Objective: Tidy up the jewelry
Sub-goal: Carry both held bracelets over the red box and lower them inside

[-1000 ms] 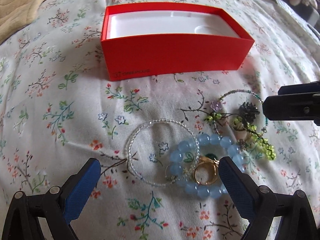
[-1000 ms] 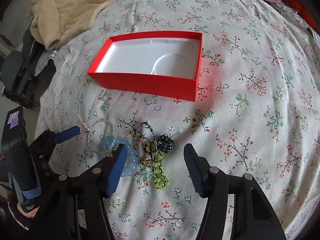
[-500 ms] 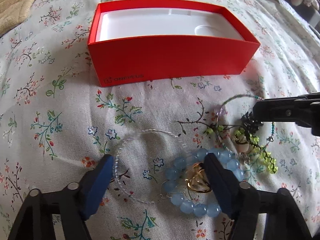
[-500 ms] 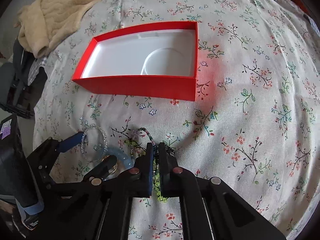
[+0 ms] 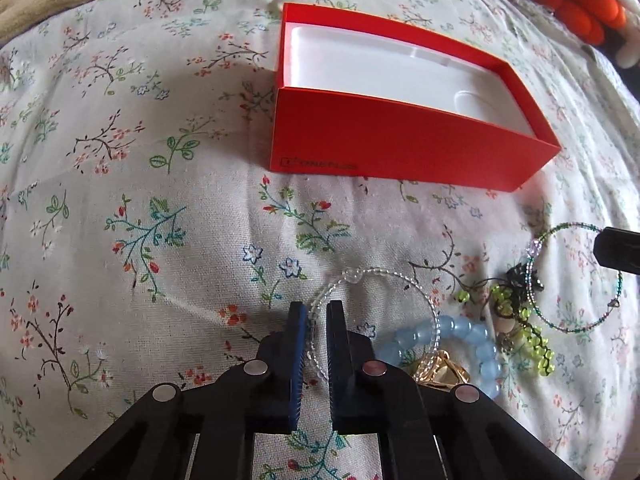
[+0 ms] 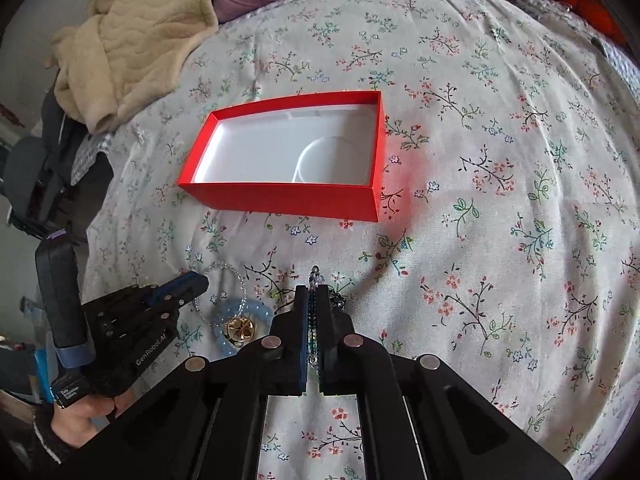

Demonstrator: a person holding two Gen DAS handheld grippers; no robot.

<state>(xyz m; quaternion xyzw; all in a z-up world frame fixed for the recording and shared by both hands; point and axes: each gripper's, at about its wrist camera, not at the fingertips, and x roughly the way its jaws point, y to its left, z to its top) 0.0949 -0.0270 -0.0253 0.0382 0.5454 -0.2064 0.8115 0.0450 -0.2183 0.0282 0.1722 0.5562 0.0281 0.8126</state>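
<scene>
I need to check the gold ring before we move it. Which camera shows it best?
The right wrist view: the gold ring shows nearly whole, lying inside the blue bead bracelet. In the left wrist view only part of it shows; the rest is hidden behind the left tool.

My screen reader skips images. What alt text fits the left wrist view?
The left gripper is shut on a clear beaded bracelet lying on a floral bedspread, beside a pale blue bead bracelet. An open red cardboard box sits beyond.
</scene>
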